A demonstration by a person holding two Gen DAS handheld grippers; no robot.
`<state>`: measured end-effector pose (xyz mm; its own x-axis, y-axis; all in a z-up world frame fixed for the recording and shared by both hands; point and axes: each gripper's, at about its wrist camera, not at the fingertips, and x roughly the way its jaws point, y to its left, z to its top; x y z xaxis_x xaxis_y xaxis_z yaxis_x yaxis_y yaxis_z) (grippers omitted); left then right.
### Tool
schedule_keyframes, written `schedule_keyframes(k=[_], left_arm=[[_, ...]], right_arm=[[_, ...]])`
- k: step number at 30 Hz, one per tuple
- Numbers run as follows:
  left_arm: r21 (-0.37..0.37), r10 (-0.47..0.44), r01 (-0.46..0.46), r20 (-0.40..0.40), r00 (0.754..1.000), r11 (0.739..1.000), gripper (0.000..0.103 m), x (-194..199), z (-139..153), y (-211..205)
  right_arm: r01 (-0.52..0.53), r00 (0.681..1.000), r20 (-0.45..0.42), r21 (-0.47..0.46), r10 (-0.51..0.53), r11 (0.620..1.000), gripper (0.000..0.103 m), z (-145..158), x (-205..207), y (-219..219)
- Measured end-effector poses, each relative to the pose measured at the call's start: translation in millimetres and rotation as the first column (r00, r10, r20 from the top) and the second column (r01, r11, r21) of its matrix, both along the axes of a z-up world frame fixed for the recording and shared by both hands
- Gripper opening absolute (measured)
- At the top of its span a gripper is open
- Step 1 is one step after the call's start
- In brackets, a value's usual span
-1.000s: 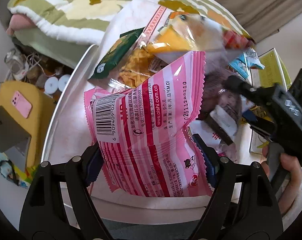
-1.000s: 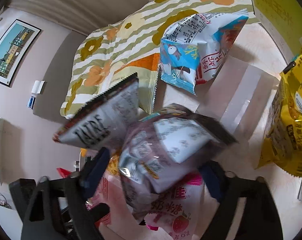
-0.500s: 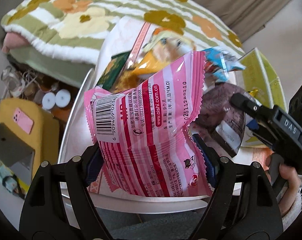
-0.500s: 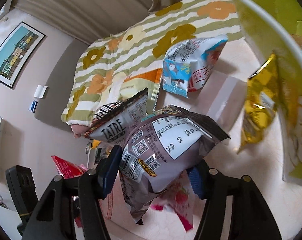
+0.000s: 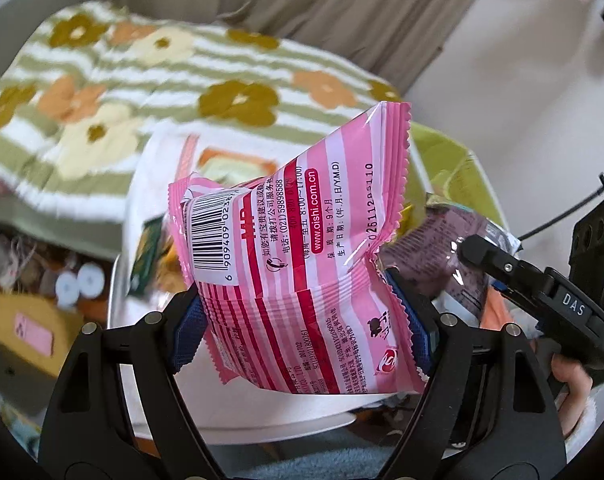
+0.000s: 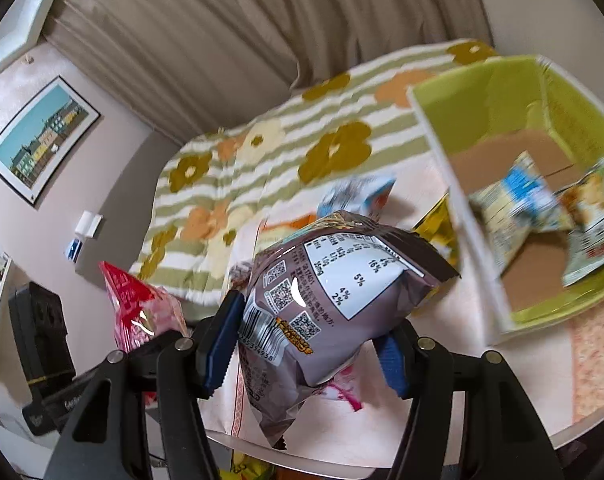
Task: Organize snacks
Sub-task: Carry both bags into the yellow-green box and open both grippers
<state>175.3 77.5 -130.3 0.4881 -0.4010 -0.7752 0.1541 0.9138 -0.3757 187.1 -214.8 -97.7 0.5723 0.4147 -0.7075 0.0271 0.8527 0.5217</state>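
Note:
My left gripper (image 5: 304,322) is shut on a pink striped snack bag (image 5: 302,264) and holds it above the white table (image 5: 262,416). My right gripper (image 6: 308,344) is shut on a purple-grey snack bag (image 6: 326,304), lifted above the table, left of a lime-green box (image 6: 478,92). The box holds two or three snack bags (image 6: 518,200). In the left wrist view the right gripper (image 5: 478,252) shows at the right with the purple bag (image 5: 434,256). The pink bag also shows in the right wrist view (image 6: 142,308).
A blue-white snack bag (image 6: 362,200) and a yellow bag (image 6: 434,224) lie on the table by the box. A green-edged snack bag (image 5: 148,256) lies at the table's left. A flowered blanket (image 6: 262,160) lies on the bed behind. Clutter sits on the floor (image 5: 34,280) at left.
Both grippers have lifted their bags and swung toward the green box, which now fills the right of the right wrist view. The table's snacks have dropped lower in view.

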Motion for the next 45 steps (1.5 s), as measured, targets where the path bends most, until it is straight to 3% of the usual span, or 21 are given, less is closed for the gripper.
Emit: schedule_keyframes(k=[11,24,30,39,41,45], left_arm=[[0.012,-0.130,0.129,0.094,0.987,0.992,0.079,32.5,42.6,-126.6],[0.028,-0.151,0.150,0.057,0.987,0.988,0.079,114.0,33.0,-284.4],[0.068,-0.155,0.156,-0.020,0.988,0.985,0.079,146.2,11.3,-312.9],[0.155,-0.244,0.252,-0.071,0.967,0.955,0.080,184.7,-17.2,-345.2],[0.179,-0.250,0.258,-0.063,0.966,0.949,0.082,191.3,-19.1,-351.3],[0.229,-0.272,0.283,-0.080,0.959,0.931,0.101,196.3,-23.2,-356.5]], right_arm=[[0.083,0.995,0.063,-0.065,-0.079,0.994,0.058,41.7,7.6,-117.3],[0.033,0.999,0.040,-0.132,-0.028,0.991,0.057,32.7,73.8,-234.4],[0.023,0.999,0.033,-0.176,-0.017,0.984,0.057,24.2,94.1,-249.7],[0.075,0.997,-0.009,-0.168,-0.077,0.983,0.057,5.9,108.8,-261.6],[0.080,0.996,-0.018,-0.167,-0.085,0.983,0.057,1.5,112.5,-263.9],[0.100,0.994,-0.037,-0.160,-0.107,0.982,0.057,-4.9,119.2,-269.8]])
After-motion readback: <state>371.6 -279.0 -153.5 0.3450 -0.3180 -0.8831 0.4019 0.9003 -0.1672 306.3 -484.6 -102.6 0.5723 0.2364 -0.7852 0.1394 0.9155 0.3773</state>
